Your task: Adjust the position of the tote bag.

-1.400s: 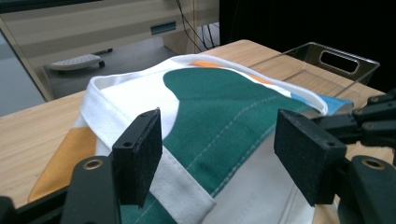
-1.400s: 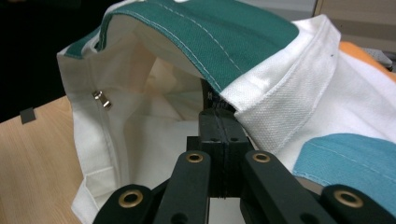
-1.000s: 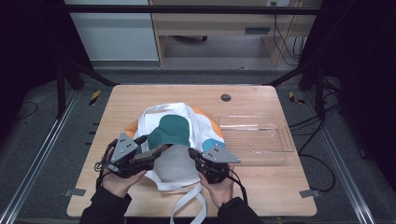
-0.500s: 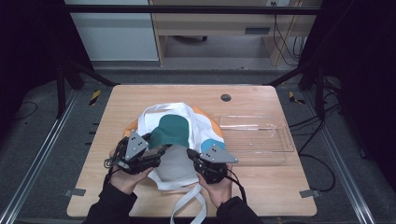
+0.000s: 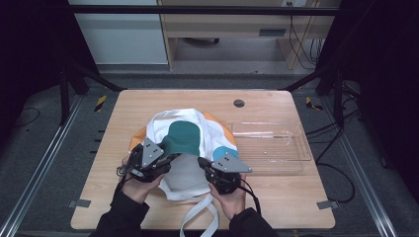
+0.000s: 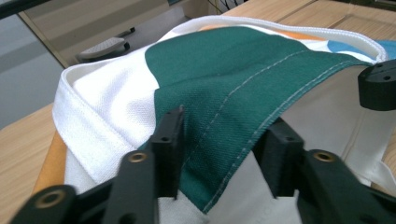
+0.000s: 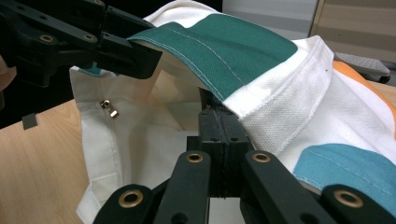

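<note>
A white cloth tote bag (image 5: 185,138) with green, orange and blue patches lies on the wooden table (image 5: 148,103), its mouth lifted toward me. My left gripper (image 6: 224,140) is at the bag's left side (image 5: 165,153). Its jaws have just been closing and straddle the green stitched edge (image 6: 243,107), still standing apart from it. My right gripper (image 7: 223,126), at the bag's right side (image 5: 205,165), is shut on the white hem (image 7: 280,102) of the rim. The left gripper (image 7: 135,46) also shows in the right gripper view, on the green edge.
A clear plastic tray (image 5: 269,143) lies right of the bag. The bag's white straps (image 5: 197,217) trail toward the table's front edge between my forearms. A round grommet (image 5: 239,103) sits in the tabletop at the back. A metal snap (image 7: 110,108) is inside the bag.
The left gripper has shifted a little to the right onto the bag's green edge, and its jaws have narrowed around it. The right gripper has kept still.
</note>
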### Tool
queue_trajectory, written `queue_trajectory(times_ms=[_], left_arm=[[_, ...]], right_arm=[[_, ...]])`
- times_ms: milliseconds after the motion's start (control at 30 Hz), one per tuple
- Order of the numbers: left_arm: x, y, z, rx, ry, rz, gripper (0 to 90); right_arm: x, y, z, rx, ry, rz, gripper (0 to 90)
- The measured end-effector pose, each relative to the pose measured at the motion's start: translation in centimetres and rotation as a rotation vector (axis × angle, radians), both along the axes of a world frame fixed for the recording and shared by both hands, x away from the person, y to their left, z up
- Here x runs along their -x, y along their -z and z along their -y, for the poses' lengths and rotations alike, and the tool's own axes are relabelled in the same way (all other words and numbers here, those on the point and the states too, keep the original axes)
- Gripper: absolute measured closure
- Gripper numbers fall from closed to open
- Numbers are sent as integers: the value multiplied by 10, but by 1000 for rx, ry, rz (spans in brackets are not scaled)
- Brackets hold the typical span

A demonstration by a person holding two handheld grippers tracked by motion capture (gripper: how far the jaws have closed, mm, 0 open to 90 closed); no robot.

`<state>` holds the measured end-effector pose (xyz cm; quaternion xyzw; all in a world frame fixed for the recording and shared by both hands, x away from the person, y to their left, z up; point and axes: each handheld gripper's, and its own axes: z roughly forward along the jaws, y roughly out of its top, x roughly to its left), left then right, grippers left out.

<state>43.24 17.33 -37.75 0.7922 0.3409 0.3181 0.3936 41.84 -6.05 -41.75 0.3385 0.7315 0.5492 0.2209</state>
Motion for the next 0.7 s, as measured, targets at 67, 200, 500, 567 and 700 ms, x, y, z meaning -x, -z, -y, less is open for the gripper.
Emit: queue_trajectory(times_ms=[67,200,500,567,700], left_arm=[[-1,1,0,-3,3,-12,616],[-2,2,0,13,-9,-32,717],[-5,2,-3,51,-22,-49,862],[-5,2,-3,55,-22,-47,868],[-7,1,-4,71,-17,-52,874]], right_arm=[[0,0,0,3,-3,-1,900],[0,2,-1,6,-7,-9,900],[1,10,-3,30,-36,-36,900],[1,11,-3,35,-42,-43,900],[3,17,-3,56,-53,-61,900]])
